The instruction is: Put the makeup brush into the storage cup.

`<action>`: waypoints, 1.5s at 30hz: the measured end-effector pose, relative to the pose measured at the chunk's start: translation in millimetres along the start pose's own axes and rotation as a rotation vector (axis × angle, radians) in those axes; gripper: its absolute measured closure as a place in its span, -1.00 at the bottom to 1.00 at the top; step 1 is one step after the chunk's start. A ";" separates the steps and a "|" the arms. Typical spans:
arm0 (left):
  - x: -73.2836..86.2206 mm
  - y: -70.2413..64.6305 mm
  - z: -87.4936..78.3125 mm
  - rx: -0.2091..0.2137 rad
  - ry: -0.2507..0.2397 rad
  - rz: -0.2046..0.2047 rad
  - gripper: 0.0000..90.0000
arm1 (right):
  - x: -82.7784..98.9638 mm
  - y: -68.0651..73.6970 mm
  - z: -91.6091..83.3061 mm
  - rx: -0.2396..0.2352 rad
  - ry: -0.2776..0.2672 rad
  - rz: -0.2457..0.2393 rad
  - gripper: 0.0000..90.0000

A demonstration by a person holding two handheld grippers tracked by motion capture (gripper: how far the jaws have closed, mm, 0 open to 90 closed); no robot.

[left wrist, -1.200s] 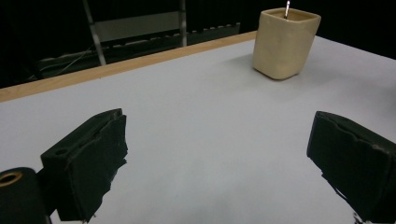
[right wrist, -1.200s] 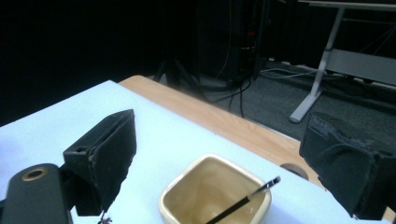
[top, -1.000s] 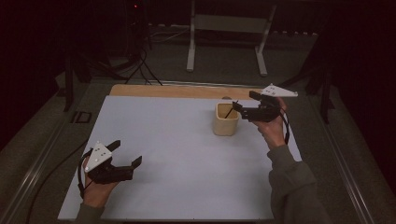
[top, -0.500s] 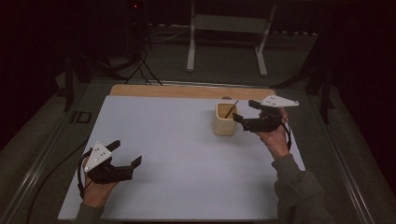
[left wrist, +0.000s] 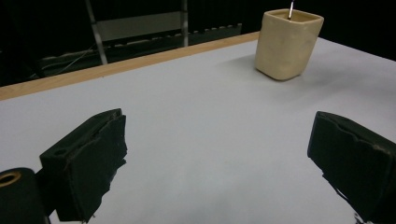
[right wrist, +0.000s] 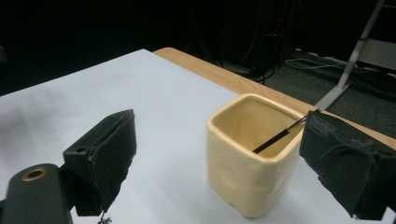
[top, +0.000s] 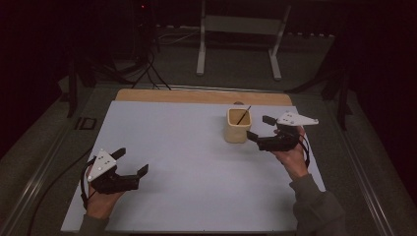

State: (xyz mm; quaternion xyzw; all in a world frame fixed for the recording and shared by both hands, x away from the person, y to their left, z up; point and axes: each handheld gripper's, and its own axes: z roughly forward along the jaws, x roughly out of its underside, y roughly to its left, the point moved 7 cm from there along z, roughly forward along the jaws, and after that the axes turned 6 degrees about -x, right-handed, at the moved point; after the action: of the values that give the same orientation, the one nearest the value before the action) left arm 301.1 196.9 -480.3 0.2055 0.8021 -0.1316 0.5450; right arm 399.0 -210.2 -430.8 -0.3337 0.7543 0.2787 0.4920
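Here I see two grippers, one in each hand, over one white table top [top: 196, 162].

My left gripper [top: 132, 162] is at the near left of the table, held in the left hand [top: 101, 201]. Its two black jaws are spread wide apart and hold nothing. In the left gripper view I count those two jaws low in the picture, with bare white table between them, and the cup far off at the top right.

Going right, there is one cup [top: 237, 126]. It is pale yellow with squarish sides and stands upright on the far right part of the table, near the wooden strip [top: 201, 96] along the far edge. One thin dark stick [top: 243, 115] leans inside it, and its tip pokes out over the rim.

Next comes my right gripper [top: 260, 129], held in the right hand [top: 291, 160]. It sits just beside the cup on the cup's right side. Its two jaws are spread wide too and pinch nothing. In the right gripper view the cup [right wrist: 250, 154] sits between the two jaws, nearer to the right-hand one, and the stick [right wrist: 279, 136] leans toward that jaw. I cannot tell if that jaw touches the cup.
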 end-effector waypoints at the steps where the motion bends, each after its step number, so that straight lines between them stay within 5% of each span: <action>1: 0.0 -0.1 -0.1 0.000 0.000 0.001 -0.88 | 1.7 1.2 -1.1 -0.003 0.002 -0.001 -0.76; 28: 1.9 4.8 -5.6 -0.011 -0.001 -0.009 -0.89 | 67.6 31.1 -37.5 -0.020 -0.004 0.010 -0.75; 45: 6.9 9.8 -10.5 -0.022 0.006 -0.009 -0.89 | 99.1 33.4 -58.7 0.012 -0.030 0.043 -0.75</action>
State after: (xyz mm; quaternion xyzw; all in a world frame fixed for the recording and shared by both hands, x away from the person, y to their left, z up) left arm 294.9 211.4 -482.7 0.1962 0.8059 -0.1245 0.5445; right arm 311.3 -256.1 -498.6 -0.3100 0.7555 0.2897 0.4992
